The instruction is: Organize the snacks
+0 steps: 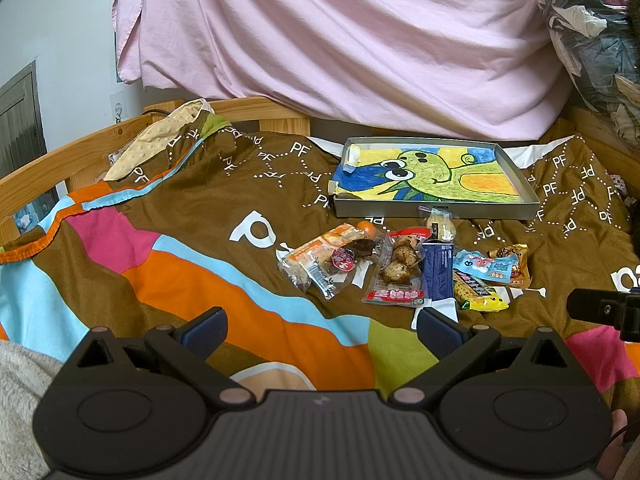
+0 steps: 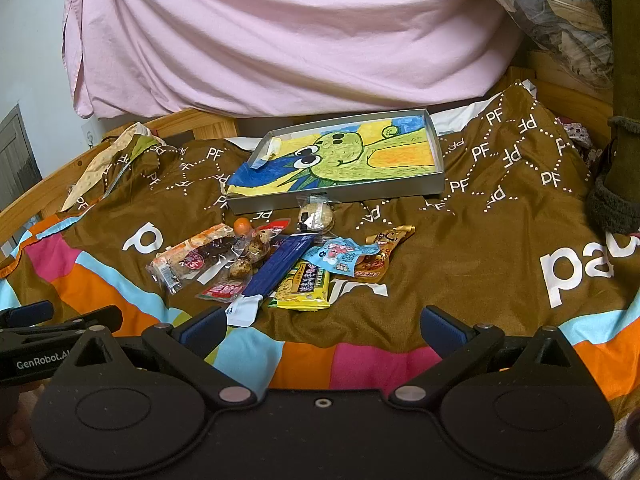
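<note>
A brown quilt (image 1: 192,248) with pink, orange and light-blue bands covers the bed, printed with white "PF" letters joined by dotted lines and larger white letters "pa". On it lies a loose cluster of snacks, in front of a shallow grey box lid (image 1: 516,176) lined with a crayon drawing of a green cartoon creature.

From the left of the cluster: a clear-wrapped orange-and-white pastry packet (image 1: 316,254) with a dark snack and a small red label lying over it; a clear pouch of speckled brown eggs (image 1: 398,266) with a red printed band whose writing is too small to read; a dark-blue stick sachet (image 1: 439,270); a yellow-and-green bar wrapper (image 1: 478,292); a light-blue cartoon-printed packet (image 1: 486,266); and an orange-brown packet (image 1: 516,264). A clear-wrapped round biscuit (image 1: 440,224) sits behind them, just beside the lid's near wall.

The left tool (image 1: 320,326) hovers near the cluster with its blue-padded fingers wide apart, holding nothing. The right tool (image 2: 322,326) is likewise spread and empty. In the right wrist view, the left tool's body reads "GenRobot.AI".
</note>
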